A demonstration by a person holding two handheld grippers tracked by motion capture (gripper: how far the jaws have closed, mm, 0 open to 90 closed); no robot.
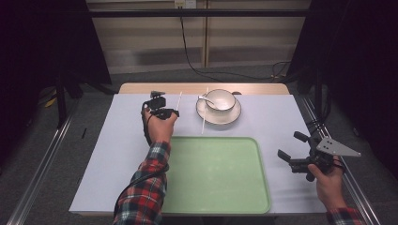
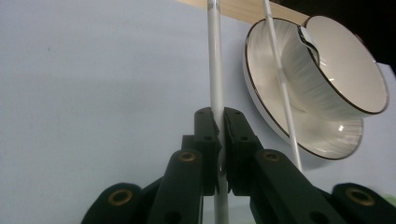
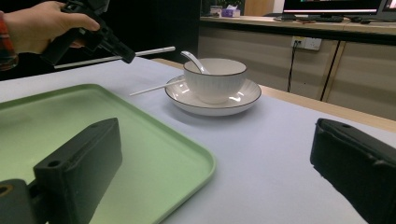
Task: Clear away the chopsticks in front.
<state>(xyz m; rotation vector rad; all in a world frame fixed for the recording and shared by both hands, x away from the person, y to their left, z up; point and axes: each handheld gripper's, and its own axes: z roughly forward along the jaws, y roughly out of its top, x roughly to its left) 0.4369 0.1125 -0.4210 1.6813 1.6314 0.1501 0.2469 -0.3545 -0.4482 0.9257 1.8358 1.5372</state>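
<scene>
You've got one chopstick (image 2: 215, 70) pinched in the left gripper (image 2: 220, 122); the other chopstick (image 1: 203, 119) leans on the plate (image 1: 233, 117), right gripper (image 1: 292, 147) open and idle.

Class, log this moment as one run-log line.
left gripper: shut on chopstick, lifted | right gripper: open, idle | second chopstick: on plate

Thin white chopstick (image 2: 215, 70), clamped between black jaws, lifted level above the table, just beside the saucer (image 2: 261, 93).
</scene>
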